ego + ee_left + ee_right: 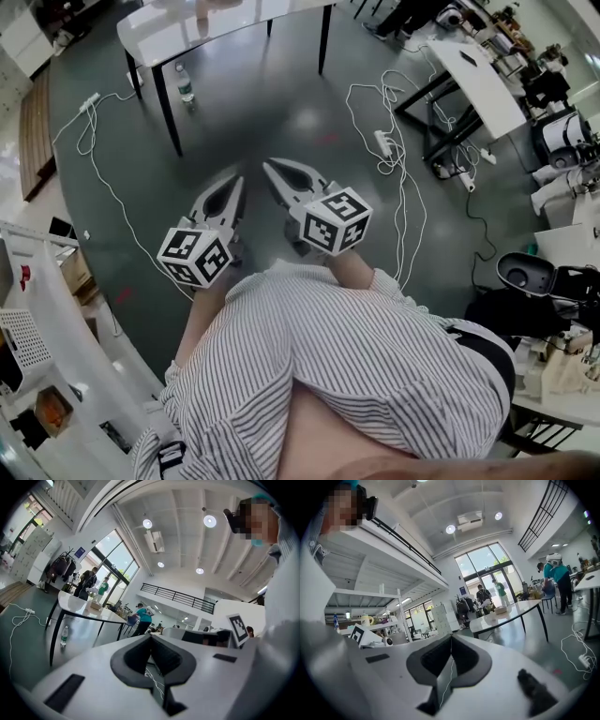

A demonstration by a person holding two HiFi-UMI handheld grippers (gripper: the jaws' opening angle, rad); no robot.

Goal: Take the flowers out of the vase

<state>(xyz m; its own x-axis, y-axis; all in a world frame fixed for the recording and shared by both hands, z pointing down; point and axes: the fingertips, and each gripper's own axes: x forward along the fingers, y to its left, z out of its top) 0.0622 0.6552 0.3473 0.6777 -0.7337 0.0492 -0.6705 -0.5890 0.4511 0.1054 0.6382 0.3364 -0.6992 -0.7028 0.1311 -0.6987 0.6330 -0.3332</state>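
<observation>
No vase or flowers show in any view. Both grippers are held out level in front of the person, above the dark floor. In the head view the left gripper (236, 184) and the right gripper (270, 168) point away from the body, tips close to each other. The left gripper (151, 637) has its jaws pressed together with nothing between them. In its own view the right gripper (451, 638) is also shut and empty. A white table (187, 28) stands ahead across the floor; it also shows as the white table (89, 609) and the white table (511, 612), with small items on top.
A water bottle (185, 82) stands on the floor by the table leg. White cables and a power strip (385, 143) trail across the floor at right, beside a white desk (487, 84). White shelving (37, 309) is close at left. People stand beyond the table.
</observation>
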